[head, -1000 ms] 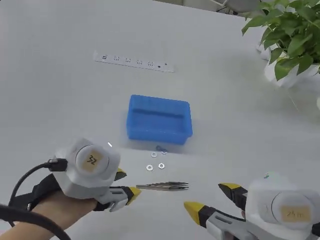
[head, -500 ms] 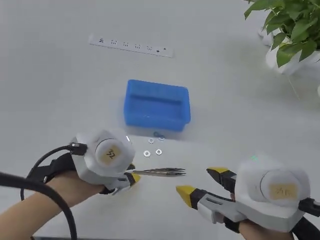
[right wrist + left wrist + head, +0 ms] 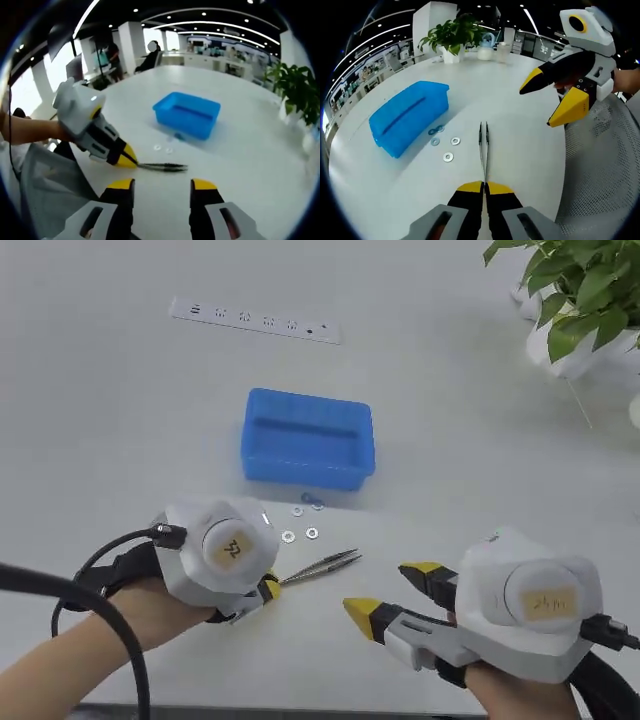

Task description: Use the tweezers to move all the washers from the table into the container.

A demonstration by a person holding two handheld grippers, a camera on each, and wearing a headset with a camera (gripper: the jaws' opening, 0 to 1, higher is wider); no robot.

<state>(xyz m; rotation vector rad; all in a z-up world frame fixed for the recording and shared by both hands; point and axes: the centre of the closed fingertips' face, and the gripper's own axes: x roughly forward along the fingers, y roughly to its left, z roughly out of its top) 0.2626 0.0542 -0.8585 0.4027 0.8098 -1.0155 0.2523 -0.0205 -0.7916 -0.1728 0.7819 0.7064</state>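
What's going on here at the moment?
The left gripper is shut on the back end of the tweezers, whose tips are near the washers. The washers lie on the table just in front of the blue container; none is between the tweezer tips. The right gripper hovers open nearby, holding nothing.

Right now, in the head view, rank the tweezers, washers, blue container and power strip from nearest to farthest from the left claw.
1. Tweezers, clamped in the left claw, pointing right.
2. Washers, scattered just beyond the tweezers.
3. Blue container, behind the washers.
4. Power strip, farthest back.
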